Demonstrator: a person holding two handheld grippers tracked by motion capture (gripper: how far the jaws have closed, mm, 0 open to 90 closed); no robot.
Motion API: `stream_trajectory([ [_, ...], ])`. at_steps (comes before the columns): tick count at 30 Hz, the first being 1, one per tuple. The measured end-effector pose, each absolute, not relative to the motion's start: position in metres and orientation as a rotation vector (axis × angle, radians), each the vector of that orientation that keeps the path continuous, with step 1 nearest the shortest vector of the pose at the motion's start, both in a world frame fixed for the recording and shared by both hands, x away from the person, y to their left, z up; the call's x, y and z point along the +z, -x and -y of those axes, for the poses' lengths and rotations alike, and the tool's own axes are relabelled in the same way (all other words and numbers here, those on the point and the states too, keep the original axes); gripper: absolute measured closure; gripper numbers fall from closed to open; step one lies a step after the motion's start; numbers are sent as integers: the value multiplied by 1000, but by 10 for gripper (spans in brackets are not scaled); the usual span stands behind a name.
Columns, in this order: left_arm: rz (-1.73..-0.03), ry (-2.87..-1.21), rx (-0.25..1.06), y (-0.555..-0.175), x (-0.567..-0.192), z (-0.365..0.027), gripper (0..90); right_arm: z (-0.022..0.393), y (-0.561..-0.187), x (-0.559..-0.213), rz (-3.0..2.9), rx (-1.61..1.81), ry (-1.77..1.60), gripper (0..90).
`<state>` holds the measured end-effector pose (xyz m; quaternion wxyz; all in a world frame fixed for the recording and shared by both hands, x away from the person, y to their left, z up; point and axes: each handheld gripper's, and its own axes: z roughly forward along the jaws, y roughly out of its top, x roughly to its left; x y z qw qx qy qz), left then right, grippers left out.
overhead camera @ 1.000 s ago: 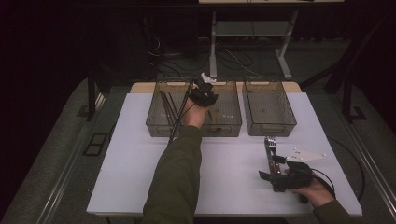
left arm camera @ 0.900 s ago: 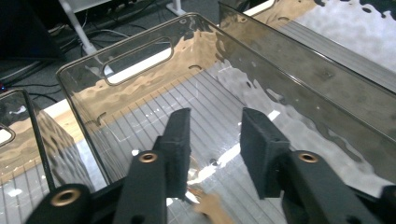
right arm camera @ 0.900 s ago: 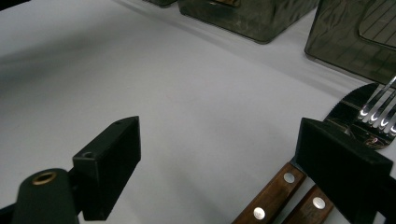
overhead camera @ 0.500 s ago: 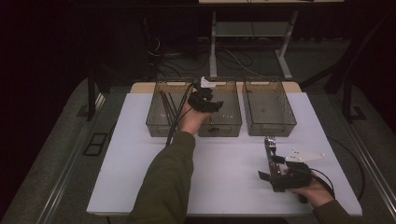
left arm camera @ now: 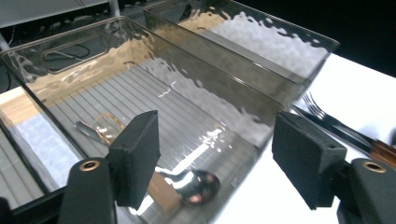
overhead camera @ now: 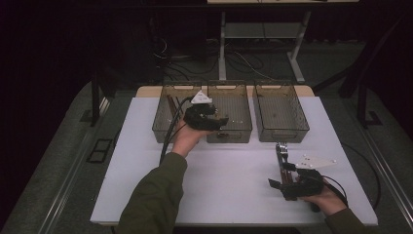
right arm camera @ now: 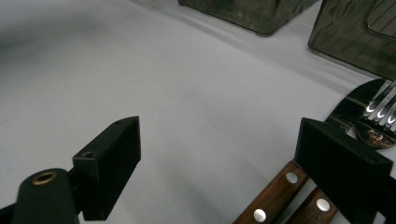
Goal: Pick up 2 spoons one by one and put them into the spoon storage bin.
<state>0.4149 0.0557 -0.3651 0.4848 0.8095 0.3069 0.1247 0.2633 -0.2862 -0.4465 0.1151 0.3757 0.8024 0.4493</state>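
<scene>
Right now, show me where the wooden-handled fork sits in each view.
High view: the fork lies on the white table, lower right, just in front of the right-hand bin.
Left gripper view: right edge, tines pointing at that bin's corner.
Right gripper view: far right, tines beyond the right jaw.
Shared landmark: the right-hand bin.

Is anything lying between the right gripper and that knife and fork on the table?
Nothing visible: the right gripper sits open right beside the knife and fork, with bare table around them.
</scene>
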Motion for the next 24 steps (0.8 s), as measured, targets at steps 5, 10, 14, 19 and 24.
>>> stream_trajectory([
  [5,-722,-1979,272,-395,-368,-65,262,286,-263,-447,-2350,1314,-1105,142],
  [10,-707,-2002,256,-378,-374,-73,226,286,-263,-447,-2350,1311,-1103,142],
  [14,-694,-2008,250,-365,-380,-80,201,287,-263,-447,-2353,1311,-1119,142],
  [19,-690,-1997,246,-347,-389,-92,184,286,-263,-447,-2347,1310,-1104,142],
  [24,-689,-2009,250,-329,-398,-104,165,286,-263,-446,-2344,1327,-1086,141],
])
